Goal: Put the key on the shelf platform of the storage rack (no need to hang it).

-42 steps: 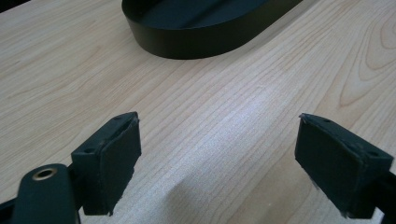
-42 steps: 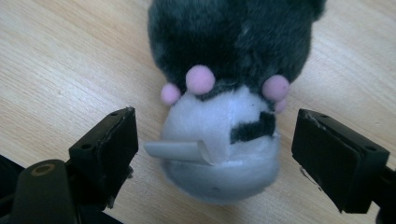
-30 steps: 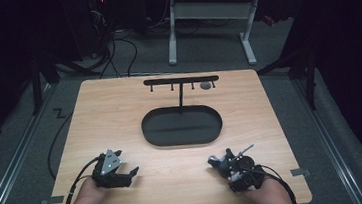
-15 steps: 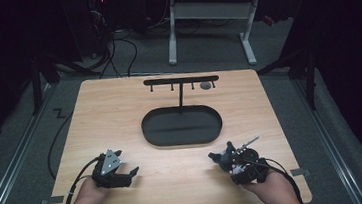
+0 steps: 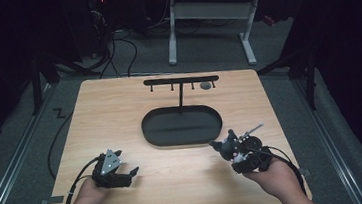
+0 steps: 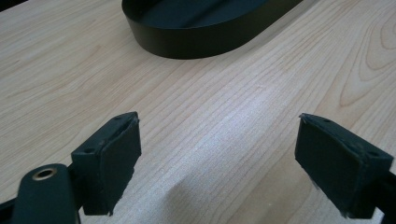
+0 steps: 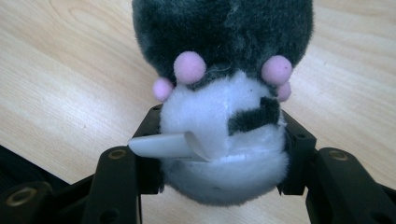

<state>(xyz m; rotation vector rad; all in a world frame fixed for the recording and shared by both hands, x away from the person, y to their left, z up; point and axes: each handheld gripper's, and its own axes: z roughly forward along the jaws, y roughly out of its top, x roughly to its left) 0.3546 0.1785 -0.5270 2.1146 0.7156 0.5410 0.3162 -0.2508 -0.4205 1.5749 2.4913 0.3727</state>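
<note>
Plush toy (image 7: 224, 140) sits clenched in the right gripper (image 5: 229, 150); left gripper (image 6: 219, 163) gapes empty. Keep squeezing while carrying, I'd say.

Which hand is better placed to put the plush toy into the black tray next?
The right. Its gripper is shut on the plush toy, beside the black tray. The left gripper rests open and empty on the table.

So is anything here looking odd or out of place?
Nothing looks spilled or broken. One small oddity: the right tool squeezes a grey and white plush toy, and its white tag sticks out sideways. The black oval tray and hook stand sit straight on the table.
</note>
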